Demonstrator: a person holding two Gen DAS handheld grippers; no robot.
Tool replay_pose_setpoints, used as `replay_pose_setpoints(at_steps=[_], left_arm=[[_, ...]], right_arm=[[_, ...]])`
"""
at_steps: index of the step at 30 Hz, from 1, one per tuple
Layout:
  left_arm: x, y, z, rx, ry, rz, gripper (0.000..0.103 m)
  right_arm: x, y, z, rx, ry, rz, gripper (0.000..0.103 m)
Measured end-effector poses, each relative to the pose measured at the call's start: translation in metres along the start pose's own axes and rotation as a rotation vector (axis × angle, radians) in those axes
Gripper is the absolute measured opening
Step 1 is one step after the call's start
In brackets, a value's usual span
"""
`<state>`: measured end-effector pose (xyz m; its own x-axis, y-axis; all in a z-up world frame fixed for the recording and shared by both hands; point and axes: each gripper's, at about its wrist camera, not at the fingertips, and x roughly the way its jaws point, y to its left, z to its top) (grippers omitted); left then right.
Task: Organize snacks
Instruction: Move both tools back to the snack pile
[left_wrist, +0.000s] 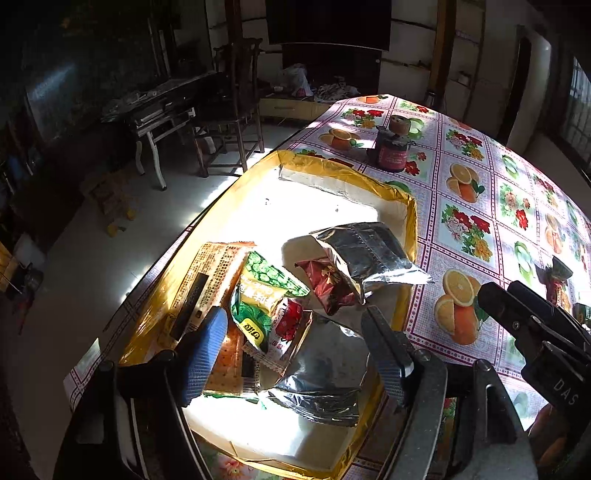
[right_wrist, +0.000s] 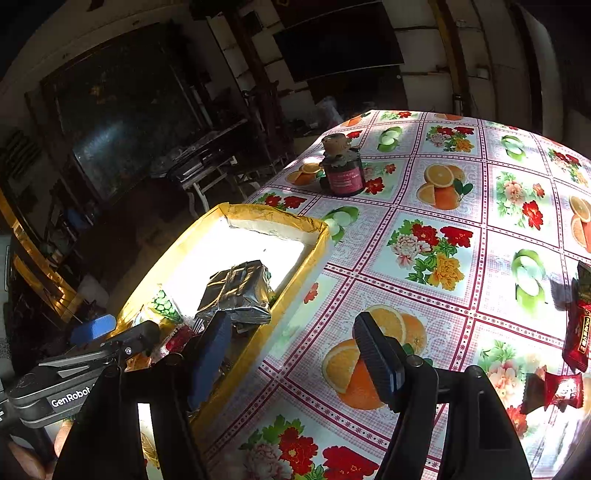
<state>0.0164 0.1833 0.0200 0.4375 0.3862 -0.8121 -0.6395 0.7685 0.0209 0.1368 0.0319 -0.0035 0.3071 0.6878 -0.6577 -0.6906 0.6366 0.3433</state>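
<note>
Snacks fill the near half of the gold-rimmed tray (left_wrist: 408, 221); red packets (right_wrist: 576, 339) lie loose on the bench (right_wrist: 424, 229) at three o'clock of the right tongs (right_wrist: 295, 354). Both the right and left tongs (left_wrist: 295, 343) gape, holding nothing. Foil pouches (left_wrist: 373, 251) look light, crinkly and slippery; pinching a sealed end seam seems safest.

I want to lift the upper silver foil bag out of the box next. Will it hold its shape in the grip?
Probably not. The silver foil bag looks creased and puffed, so it should crumple between the fingers. It seems light for its bulk. Its glossy film may slip, and it leans on a red packet that could shift.
</note>
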Motion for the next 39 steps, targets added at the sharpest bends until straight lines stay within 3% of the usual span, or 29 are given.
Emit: replay_pose_setpoints(at_steps=[23, 32, 39], left_arm=[[-0.037, -0.162, -0.043, 0.324, -0.002, -0.151, 0.080], [-0.035, -0.228, -0.046, 0.482, 0.012, -0.221, 0.080], [-0.018, -0.271, -0.045, 0.595, 0.047, -0.273, 0.080]], right_arm=[[-0.173, -0.159, -0.096, 0.255, -0.121, -0.289, 0.082], [-0.210, -0.223, -0.122, 0.355, -0.129, -0.385, 0.082], [-0.210, -0.254, -0.113, 0.337, -0.077, -0.458, 0.083]])
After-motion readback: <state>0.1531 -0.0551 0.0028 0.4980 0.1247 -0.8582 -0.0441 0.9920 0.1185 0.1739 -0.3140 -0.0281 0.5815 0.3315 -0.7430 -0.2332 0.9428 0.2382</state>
